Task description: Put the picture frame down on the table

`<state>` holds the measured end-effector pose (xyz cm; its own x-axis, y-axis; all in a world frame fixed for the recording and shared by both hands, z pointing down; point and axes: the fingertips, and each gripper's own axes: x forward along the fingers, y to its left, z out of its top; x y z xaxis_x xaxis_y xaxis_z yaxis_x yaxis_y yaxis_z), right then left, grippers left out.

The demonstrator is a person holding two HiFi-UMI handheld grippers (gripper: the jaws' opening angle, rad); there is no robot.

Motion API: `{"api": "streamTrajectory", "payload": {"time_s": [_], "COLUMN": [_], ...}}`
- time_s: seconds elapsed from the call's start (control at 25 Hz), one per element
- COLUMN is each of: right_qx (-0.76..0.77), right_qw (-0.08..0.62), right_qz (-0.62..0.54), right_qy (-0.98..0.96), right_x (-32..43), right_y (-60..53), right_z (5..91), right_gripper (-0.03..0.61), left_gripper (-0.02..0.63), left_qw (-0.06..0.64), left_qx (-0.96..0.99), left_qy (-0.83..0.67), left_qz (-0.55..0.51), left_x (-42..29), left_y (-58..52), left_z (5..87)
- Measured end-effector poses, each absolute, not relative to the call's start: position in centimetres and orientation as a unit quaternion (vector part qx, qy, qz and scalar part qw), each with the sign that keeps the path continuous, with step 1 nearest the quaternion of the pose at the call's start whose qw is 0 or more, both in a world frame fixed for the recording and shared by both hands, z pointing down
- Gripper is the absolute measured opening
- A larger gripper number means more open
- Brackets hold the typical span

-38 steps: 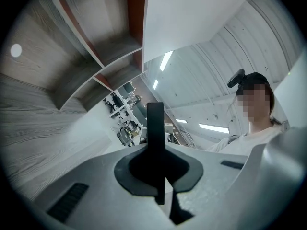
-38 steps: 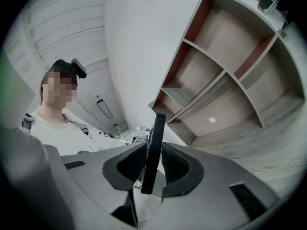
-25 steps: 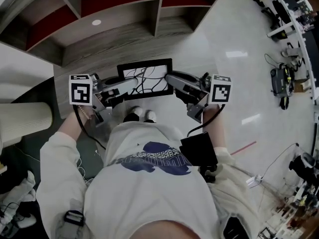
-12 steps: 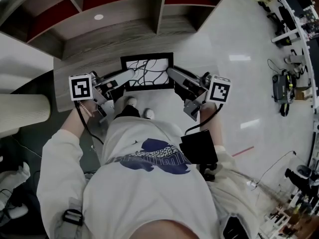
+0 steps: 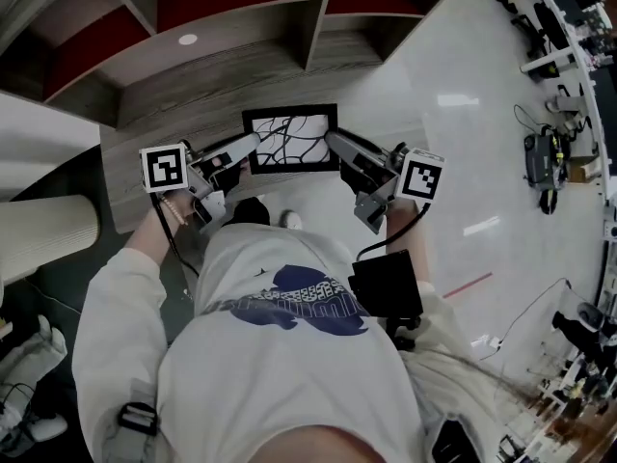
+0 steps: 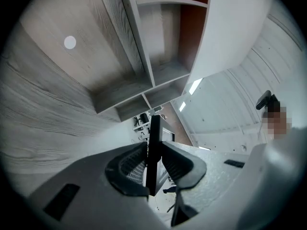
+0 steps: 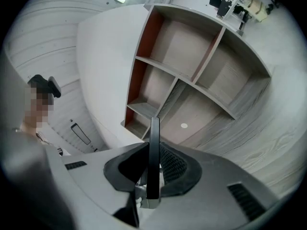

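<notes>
A black picture frame (image 5: 291,139) with a white picture of dark branching lines hangs level above the front edge of the wooden table (image 5: 174,90). My left gripper (image 5: 253,145) is shut on its left edge and my right gripper (image 5: 331,143) is shut on its right edge. In the left gripper view the frame (image 6: 154,150) shows edge-on between the ribbed pads (image 6: 132,164). The right gripper view shows the same thin black edge of the frame (image 7: 154,155) clamped between its pads (image 7: 172,164).
Behind the table stands a shelf unit (image 5: 231,13) with wooden dividers and red back panels. A small white disc (image 5: 187,40) lies on the table near the shelves. A pale ribbed cylinder (image 5: 43,239) stands at the left. The person's feet (image 5: 287,220) stand on glossy floor (image 5: 463,162).
Both grippers have carried the frame a little forward and to the right over the table edge. The grip on both sides is unchanged.
</notes>
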<state>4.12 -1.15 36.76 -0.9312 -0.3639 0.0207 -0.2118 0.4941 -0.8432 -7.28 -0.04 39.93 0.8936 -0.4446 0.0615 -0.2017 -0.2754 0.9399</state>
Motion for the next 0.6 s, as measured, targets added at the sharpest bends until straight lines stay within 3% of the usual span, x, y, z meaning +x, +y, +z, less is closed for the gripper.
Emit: {"api": "streamTrajectory", "payload": {"time_s": [0.6], "right_qx": [-0.305], "right_qw": [-0.007], "right_qz": [-0.491], "right_qy": [0.816], "right_x": [4.7], "right_y": [-0.4], "right_z": [38.3], "right_gripper": [0.075], "left_gripper": [0.080], "left_qw": [0.537], "left_qx": [0.807], "left_qy": [-0.243], "left_qz": [0.020], "left_x": [-7.2], "left_y": [-1.8], "left_z": [40.3]}}
